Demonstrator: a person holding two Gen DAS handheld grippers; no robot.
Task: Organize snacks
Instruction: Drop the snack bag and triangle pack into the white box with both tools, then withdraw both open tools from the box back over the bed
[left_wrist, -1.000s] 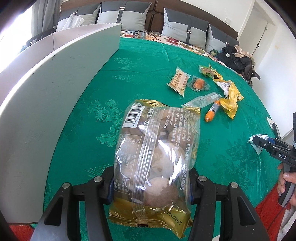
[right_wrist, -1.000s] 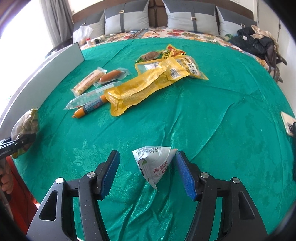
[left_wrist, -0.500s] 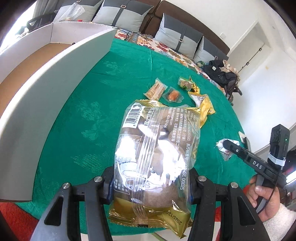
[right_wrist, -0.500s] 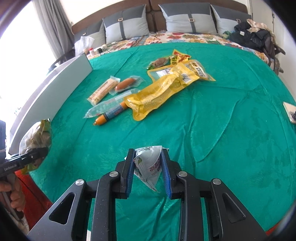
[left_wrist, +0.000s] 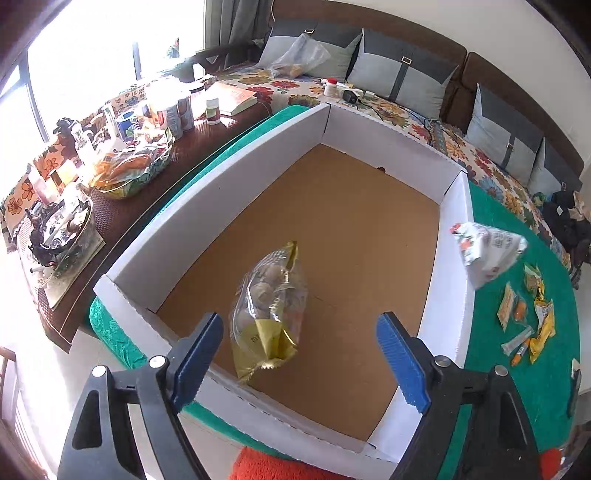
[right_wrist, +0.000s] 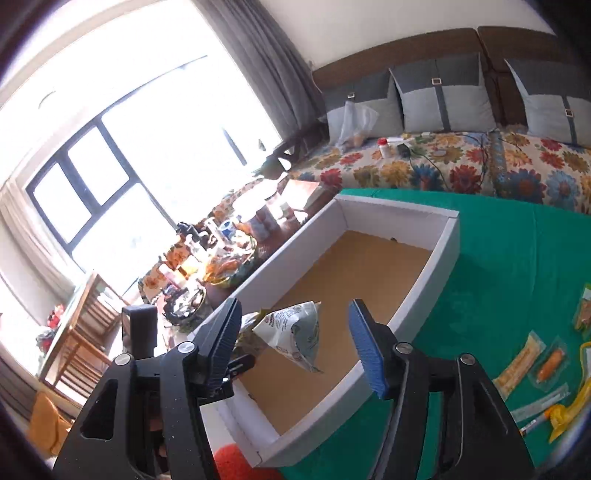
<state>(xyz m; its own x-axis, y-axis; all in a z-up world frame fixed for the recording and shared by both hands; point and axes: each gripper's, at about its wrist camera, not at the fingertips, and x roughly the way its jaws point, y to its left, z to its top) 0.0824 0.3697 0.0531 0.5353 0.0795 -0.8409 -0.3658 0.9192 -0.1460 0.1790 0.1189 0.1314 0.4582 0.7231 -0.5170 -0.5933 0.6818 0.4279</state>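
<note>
Standing wide apart, the jaws of the left gripper have just been opening, and the gold-and-clear bag of round snacks is between them but free of both blue pads, tilted over the brown floor of the white cardboard box. Whether the bag already rests on the floor I cannot tell.

The right gripper has also just been opening its jaws. The white triangular packet is between its pads and touches neither of them; it is over the near part of the box. In the left wrist view this same packet appears blurred at the right wall of the box.

I count two grippers, one box, one bag and one triangular packet. On the green cloth to the right several more snacks lie close together, well apart from the box: two small clear packets, one long clear packet, one orange sausage stick and some yellow wrappers, whose number I cannot tell exactly.
</note>
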